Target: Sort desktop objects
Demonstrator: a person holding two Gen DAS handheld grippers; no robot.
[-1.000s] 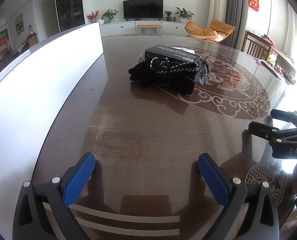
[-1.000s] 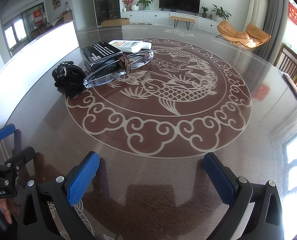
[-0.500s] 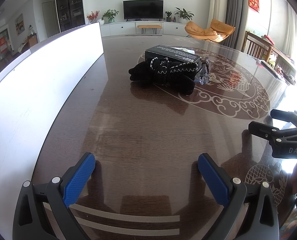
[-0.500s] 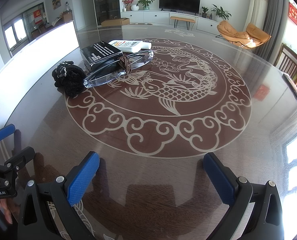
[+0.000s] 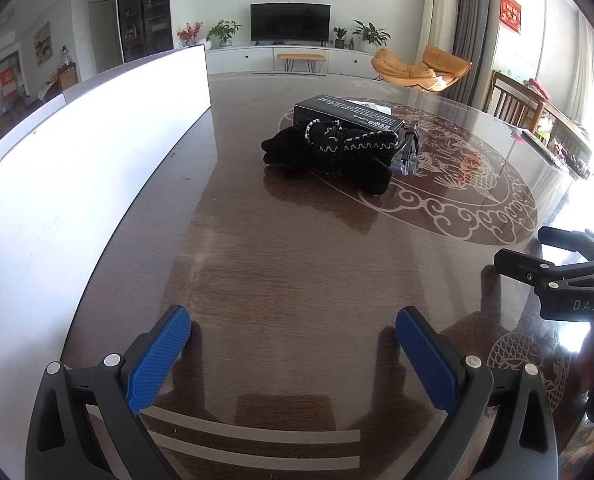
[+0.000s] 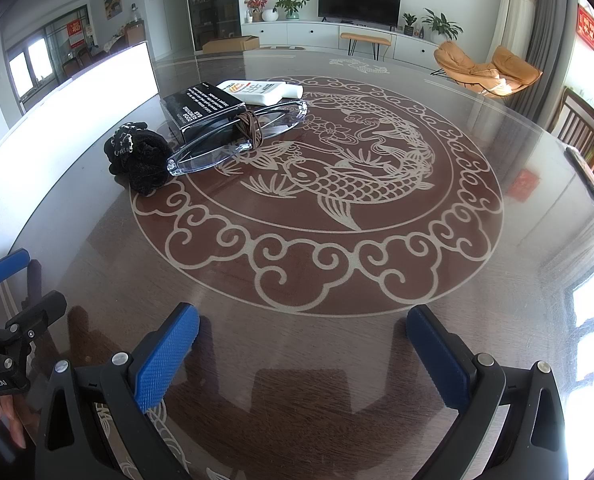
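A cluster of objects lies far ahead on the dark table: a black knitted cloth [image 5: 333,152] [image 6: 139,158], a black box [image 5: 347,118] [image 6: 203,106], a clear glasses case [image 6: 237,138] with a brown hair tie [image 6: 250,126] around it, and a white tube [image 6: 261,91]. My left gripper [image 5: 293,332] is open and empty, low over the table near its front. My right gripper [image 6: 303,332] is open and empty too. Each gripper shows at the edge of the other's view, the right [image 5: 553,268] and the left [image 6: 13,292].
A long white box wall [image 5: 77,152] [image 6: 69,120] runs along the table's left side. The glass-topped table [image 6: 337,272] bears a round fish pattern. Wooden chairs [image 6: 581,128] stand at the right edge.
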